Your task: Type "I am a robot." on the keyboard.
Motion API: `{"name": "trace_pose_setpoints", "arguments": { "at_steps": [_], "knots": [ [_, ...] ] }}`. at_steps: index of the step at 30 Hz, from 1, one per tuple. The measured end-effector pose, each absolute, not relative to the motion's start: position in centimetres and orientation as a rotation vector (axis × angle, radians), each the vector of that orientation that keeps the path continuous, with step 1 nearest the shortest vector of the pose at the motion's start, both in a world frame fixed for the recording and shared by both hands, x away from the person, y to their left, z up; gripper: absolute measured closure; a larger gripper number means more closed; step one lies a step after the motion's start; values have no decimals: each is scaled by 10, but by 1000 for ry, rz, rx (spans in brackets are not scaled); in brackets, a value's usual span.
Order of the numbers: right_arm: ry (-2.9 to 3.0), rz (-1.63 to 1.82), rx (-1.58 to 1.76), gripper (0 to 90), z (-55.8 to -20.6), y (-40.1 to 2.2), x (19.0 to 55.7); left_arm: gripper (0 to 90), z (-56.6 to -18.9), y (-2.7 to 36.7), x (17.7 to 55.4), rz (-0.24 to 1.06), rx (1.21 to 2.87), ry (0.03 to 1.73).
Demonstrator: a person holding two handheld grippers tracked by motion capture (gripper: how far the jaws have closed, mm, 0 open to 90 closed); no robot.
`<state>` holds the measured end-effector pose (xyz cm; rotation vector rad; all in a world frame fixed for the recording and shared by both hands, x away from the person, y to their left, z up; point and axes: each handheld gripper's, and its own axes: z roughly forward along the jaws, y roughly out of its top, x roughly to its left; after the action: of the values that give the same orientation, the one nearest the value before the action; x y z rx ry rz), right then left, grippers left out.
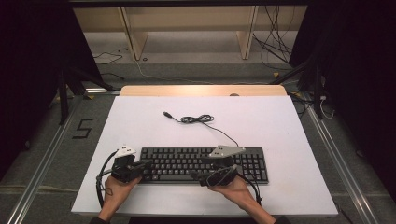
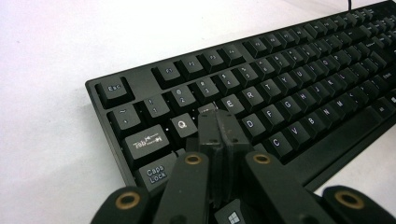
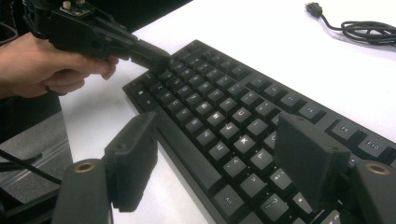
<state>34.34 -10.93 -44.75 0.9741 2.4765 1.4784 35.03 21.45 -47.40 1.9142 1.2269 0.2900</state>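
Observation:
A black keyboard [image 1: 187,161] lies on the white table top near the front edge. Its cable runs back to a loose coil [image 1: 196,119] that ends in a USB plug [image 1: 166,114]. My left gripper [image 1: 144,164] is shut, pads pressed together with nothing between them. In the left gripper view its tips [image 2: 219,126] sit low over the keyboard [image 2: 303,93], just right of the Q key. My right gripper [image 1: 196,176] stands open at the front edge. Its jaws [image 3: 219,130] spread wide above the lower key rows of the keyboard [image 3: 224,93], empty.
The white table top [image 1: 280,126] has bare room behind and to the right of the keyboard. In the right gripper view the left gripper [image 3: 161,58] and its hand reach in over the keyboard's far corner. Wooden shelving and floor cables lie beyond the table.

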Motion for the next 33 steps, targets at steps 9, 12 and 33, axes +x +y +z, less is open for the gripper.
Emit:
{"name": "trace_pose_setpoints", "arguments": {
  "at_steps": [9, 12, 33],
  "knots": [
    [2470, 1483, 975, 309, -447, -110, 343, 889, -475, 215, 351, 284, 1924, 1232],
    [2469, 1483, 976, 308, -447, -110, 343, 890, -475, 215, 351, 284, 1925, 1233],
    [2472, 1481, 964, 307, -448, -109, 343, 890, -483, 210, 355, 291, 1964, 1238]
  ]
}}
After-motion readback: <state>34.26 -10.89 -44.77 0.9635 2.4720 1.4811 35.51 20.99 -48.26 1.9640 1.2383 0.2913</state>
